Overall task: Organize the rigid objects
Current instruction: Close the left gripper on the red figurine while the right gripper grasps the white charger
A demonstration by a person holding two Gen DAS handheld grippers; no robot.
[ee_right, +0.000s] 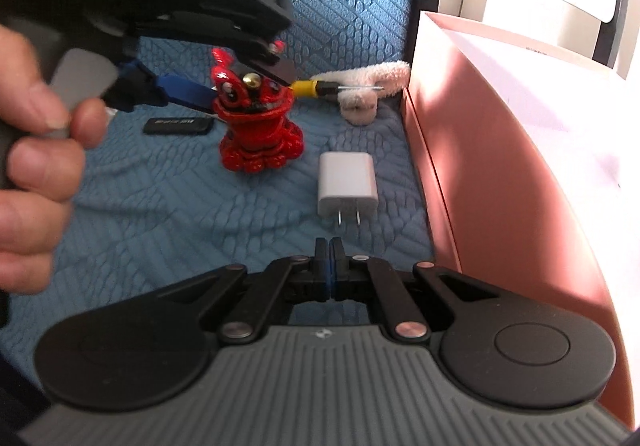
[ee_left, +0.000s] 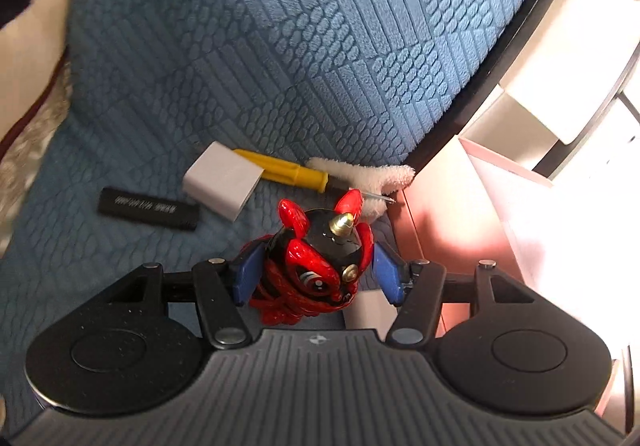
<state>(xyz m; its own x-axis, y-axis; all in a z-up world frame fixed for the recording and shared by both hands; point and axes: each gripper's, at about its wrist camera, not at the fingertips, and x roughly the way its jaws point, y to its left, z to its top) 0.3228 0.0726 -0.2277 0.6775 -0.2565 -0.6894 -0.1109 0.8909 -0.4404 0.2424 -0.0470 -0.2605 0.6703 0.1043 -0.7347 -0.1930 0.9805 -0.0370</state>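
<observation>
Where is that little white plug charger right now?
In the right wrist view the white charger lies flat on the blue cover, between the red figurine and the pink box.

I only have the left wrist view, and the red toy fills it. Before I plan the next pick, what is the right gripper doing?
Observer: The right gripper is shut, with nothing between its fingers.
Operator: What lies ahead of it?
Observer: A white charger lies flat on the blue cloth, with its prongs pointing toward that gripper.
Operator: Is the toy upright?
Observer: Yes. From the side, the red toy is upright and the left gripper clasps it at the head. I cannot tell whether its base touches the cloth.
</observation>
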